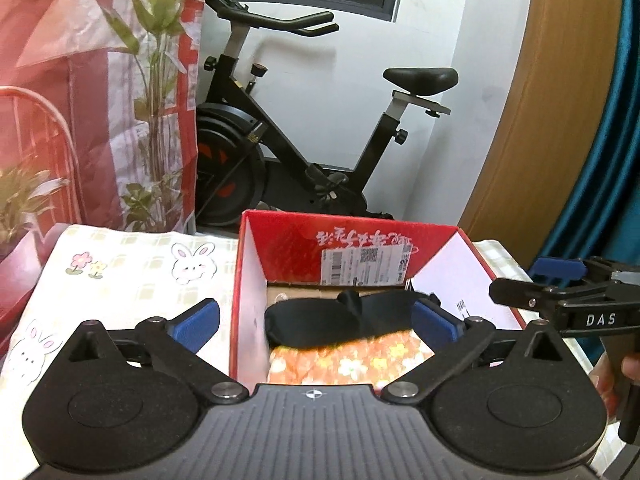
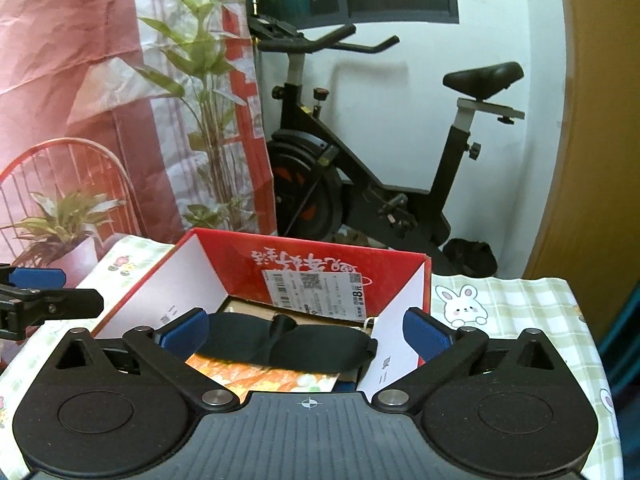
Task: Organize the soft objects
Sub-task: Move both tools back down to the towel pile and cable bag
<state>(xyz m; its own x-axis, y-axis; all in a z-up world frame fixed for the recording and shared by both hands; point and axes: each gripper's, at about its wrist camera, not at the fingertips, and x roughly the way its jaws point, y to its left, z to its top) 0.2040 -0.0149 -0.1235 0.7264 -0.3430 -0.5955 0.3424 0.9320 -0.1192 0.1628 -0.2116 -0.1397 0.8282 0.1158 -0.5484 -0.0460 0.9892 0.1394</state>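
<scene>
Two wrist views over a table draped in a pale green checked cloth (image 1: 132, 276) printed with rabbits and small flowers. An open red cardboard box (image 1: 248, 280) with white inner side walls stands on the cloth toward the table's far edge; its far inner wall carries white script and a barcode label (image 1: 366, 266). Inside the box, a black eye mask (image 2: 288, 342) lies flat on top of a folded orange floral cloth (image 1: 348, 360), the mask toward the far wall and the floral cloth toward the near wall. The left gripper (image 1: 316, 316) hangs above the near side of the box with its blue pads spread wide, one pad over the checked cloth outside the left wall and the other over the box interior; nothing is between them. The right gripper (image 2: 306, 330) is likewise spread wide and empty, its pads standing over the box's two side walls with the mask seen between and below them, untouched. Each gripper appears at the edge of the other's view; fingers (image 1: 632, 368) of the person's hand grip the right tool's handle. Behind the table: an exercise bike (image 1: 304, 140), a printed red backdrop (image 1: 80, 100), a white wall, and a wooden panel (image 1: 540, 120).
</scene>
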